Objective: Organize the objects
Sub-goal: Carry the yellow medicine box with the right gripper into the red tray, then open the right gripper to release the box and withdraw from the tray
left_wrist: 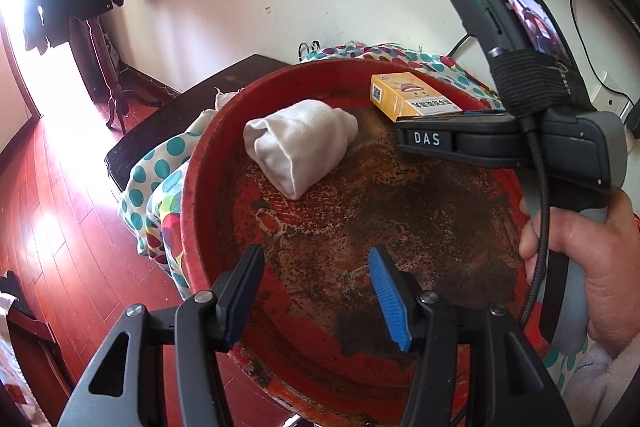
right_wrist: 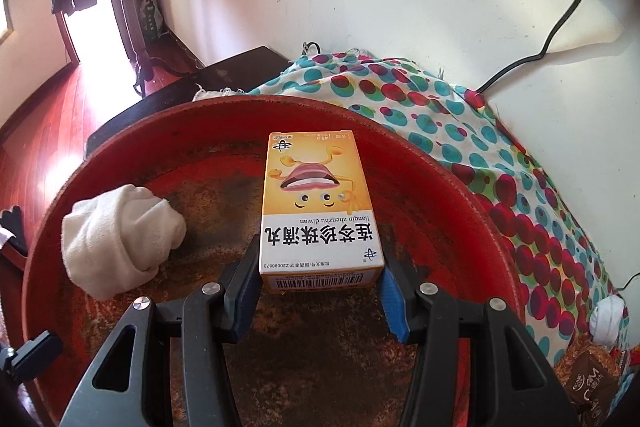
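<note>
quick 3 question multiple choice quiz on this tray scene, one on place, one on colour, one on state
1. Where is the white rolled cloth?
A. inside the red tray
B. on the floor
C. on the spotted cloth

2. What colour is the medicine box, mainly?
A. green
B. yellow-orange and white
C. black

3. What is the left gripper doing?
A. clamping the cloth
C. gripping the tray's rim
B. open, holding nothing

Answers: 1 A, it lies on the tray's worn floor; 2 B, orange top, white lower band; 3 B, nothing sits between its fingers.
</note>
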Tool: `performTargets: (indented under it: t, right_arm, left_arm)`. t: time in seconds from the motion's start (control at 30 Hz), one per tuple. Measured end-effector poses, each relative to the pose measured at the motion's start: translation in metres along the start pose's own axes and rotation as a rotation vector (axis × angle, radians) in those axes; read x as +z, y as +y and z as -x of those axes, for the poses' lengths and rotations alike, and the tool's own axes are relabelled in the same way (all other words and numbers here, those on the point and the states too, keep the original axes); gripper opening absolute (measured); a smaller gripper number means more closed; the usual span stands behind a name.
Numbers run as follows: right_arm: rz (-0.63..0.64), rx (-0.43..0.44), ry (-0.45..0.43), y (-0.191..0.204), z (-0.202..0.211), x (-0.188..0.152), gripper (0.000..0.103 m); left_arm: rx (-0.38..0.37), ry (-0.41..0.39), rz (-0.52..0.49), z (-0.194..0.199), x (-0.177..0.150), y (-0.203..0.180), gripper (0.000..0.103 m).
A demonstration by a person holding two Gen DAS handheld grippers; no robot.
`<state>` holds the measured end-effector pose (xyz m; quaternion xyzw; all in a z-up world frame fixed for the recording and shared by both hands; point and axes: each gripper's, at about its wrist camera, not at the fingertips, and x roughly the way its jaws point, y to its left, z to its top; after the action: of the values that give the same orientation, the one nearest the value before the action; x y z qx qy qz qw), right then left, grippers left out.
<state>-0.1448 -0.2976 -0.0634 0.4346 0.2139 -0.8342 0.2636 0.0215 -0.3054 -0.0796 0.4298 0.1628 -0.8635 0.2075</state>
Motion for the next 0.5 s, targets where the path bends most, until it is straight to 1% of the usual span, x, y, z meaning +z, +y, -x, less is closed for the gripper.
performTargets:
  t: [0.23,0.33,0.4,0.43,0.5]
  right_arm:
    - [-0.005,-0.008,0.02,-0.001,-0.007,-0.001,0.05]
    - [-0.004,-0.007,0.041,-0.001,-0.011,-0.002,0.05]
    - [-0.012,-0.007,0.033,-0.002,-0.01,-0.003,0.051]
    - [-0.02,-0.006,0.03,-0.003,-0.008,-0.003,0.057]
    - [-0.027,-0.005,0.025,-0.005,-0.003,-0.006,0.065]
  left_arm:
    - [0.002,0.001,-0.002,-0.001,0.0,0.0,0.056]
    - [0.002,0.003,-0.004,-0.002,0.0,0.0,0.056]
    - [0.003,0.002,-0.006,-0.003,0.0,-0.002,0.056]
    - [0.003,0.001,-0.006,-0.003,0.001,-0.002,0.056]
    - [0.0,-0.002,-0.009,-0.003,0.001,-0.002,0.056]
